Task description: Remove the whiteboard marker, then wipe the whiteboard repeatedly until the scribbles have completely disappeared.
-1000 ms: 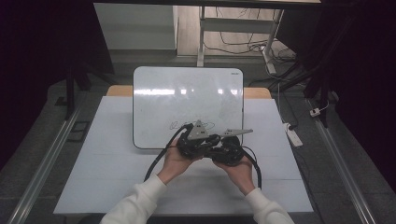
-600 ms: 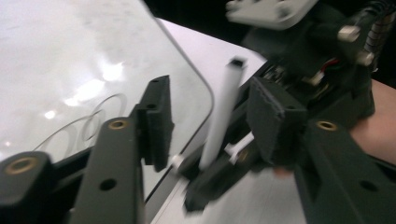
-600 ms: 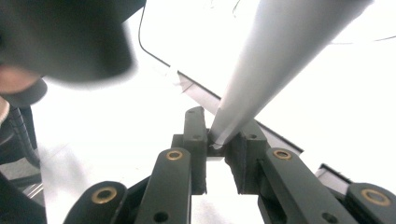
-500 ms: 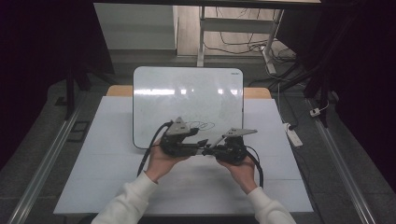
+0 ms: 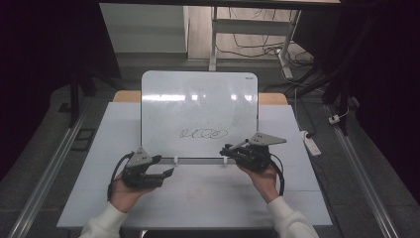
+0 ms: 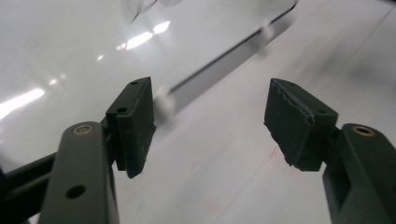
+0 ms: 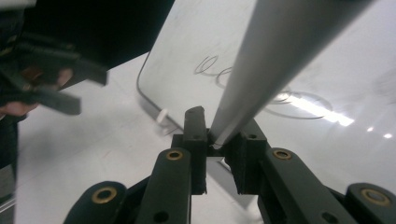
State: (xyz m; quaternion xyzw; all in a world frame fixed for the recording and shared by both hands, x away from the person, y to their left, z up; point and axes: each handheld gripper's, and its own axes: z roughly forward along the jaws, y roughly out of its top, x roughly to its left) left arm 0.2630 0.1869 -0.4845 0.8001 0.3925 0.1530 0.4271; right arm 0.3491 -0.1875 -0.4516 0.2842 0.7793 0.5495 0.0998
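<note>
At the near edge of the bench (image 5: pixel 198 198), two sleeved forearms enter from below, cut off at the elbow. The left gripper (image 5: pixel 166 172) lies low over the bench, in front of the lower left corner of the whiteboard (image 5: pixel 198 106); its jaws have just been opening and now stand apart with nothing between them. In the left gripper view the two pads (image 6: pixel 135 123) frame bare bench surface, and the board's lower edge behind them is smeared by motion blur.

The right gripper (image 5: pixel 229 148) is clamped on a grey marker (image 5: pixel 238 145), held at the board's lower right edge, just beside one of its small white feet. In the right gripper view the marker (image 7: pixel 261 74) rises from between the jaws and runs out of frame at the top, so its far end cannot be seen; it is out of focus and covers part of the drawing.

Farther back, a row of black loops (image 5: pixel 203 133) sits low on the whiteboard; what it spells cannot be made out. Glare streaks cross the upper board. Beyond the bench, the floor with cables (image 5: pixel 257 49) fades into darkness at both sides.
</note>
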